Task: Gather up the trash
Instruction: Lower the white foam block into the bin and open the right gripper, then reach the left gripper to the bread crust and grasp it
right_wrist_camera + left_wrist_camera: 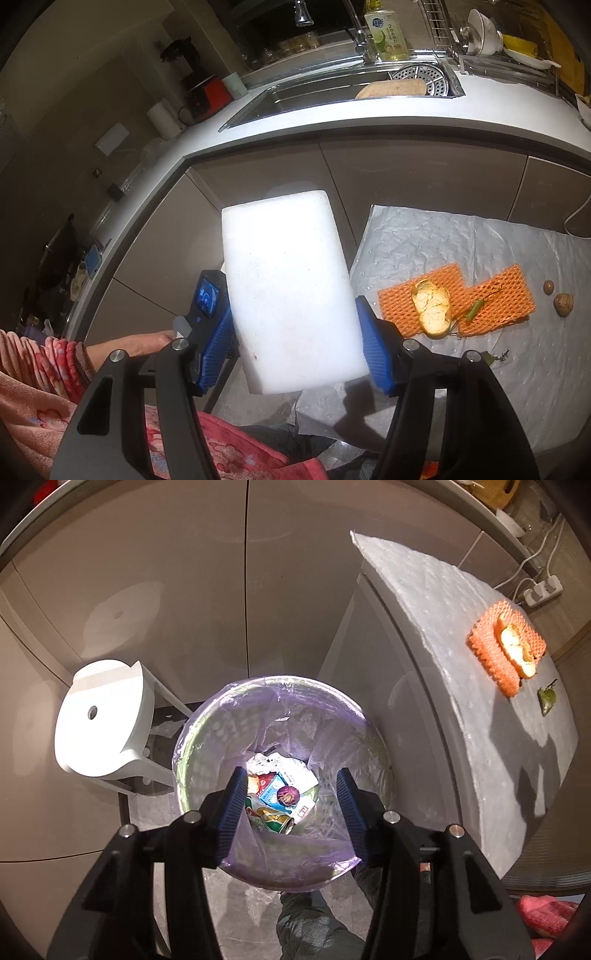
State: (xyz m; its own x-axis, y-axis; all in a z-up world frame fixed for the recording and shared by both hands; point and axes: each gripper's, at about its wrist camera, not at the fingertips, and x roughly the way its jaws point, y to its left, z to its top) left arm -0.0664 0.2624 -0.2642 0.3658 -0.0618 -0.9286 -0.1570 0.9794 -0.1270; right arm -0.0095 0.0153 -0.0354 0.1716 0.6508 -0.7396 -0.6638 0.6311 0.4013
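Note:
In the left wrist view, my left gripper [291,805] is open and empty, right above a round trash bin [207,716] lined with a purple bag. Trash lies at the bin's bottom: a crushed can [275,818], a blue carton [273,788], crumpled paper [266,762]. In the right wrist view, my right gripper [295,332] is shut on a white foam block [288,288], held up in the air left of the table. On the table's grey sheet [480,251] lie orange foam nets [495,295], a fruit peel [432,306], a green stem [474,310] and two shells [563,304].
A white stool [99,716] stands left of the bin. Brown cabinet doors [184,572] are behind it. The counter with a sink [332,92], a bottle [386,33] and a dish rack [498,40] runs behind the table. A power strip [543,590] lies beyond the table.

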